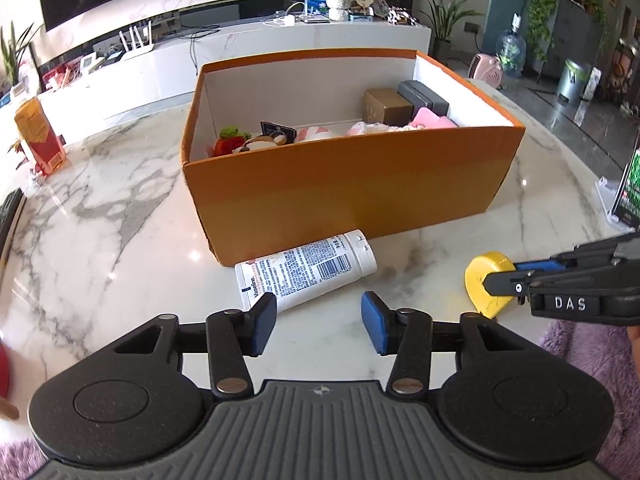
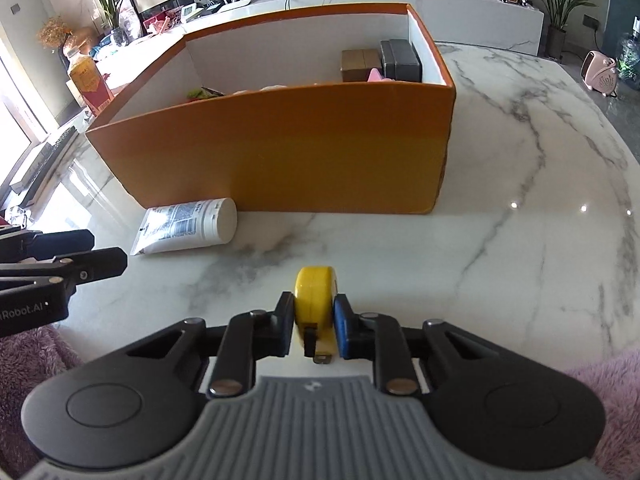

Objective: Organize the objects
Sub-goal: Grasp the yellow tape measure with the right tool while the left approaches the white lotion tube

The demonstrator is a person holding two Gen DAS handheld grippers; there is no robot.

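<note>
right tongs clamped on yellow tape measure; left tongs gaping, empty, near lotion tube

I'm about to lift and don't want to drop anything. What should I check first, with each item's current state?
1. Right gripper closed on the round yellow plastic tape measure: ok, pads press both flat sides.
2. Tape measure clear of the table: not ok, it rests on the white marble tabletop.
3. Left gripper open for the white Vaseline lotion tube: ok, jaws apart, nothing held.
4. Tube between the left pads: not ok, only its crimped end is near one pad.
5. Room in the orange cardboard box: ok, bare floor shows mid-box.
6. Grip firmness: cannot tell.
</note>
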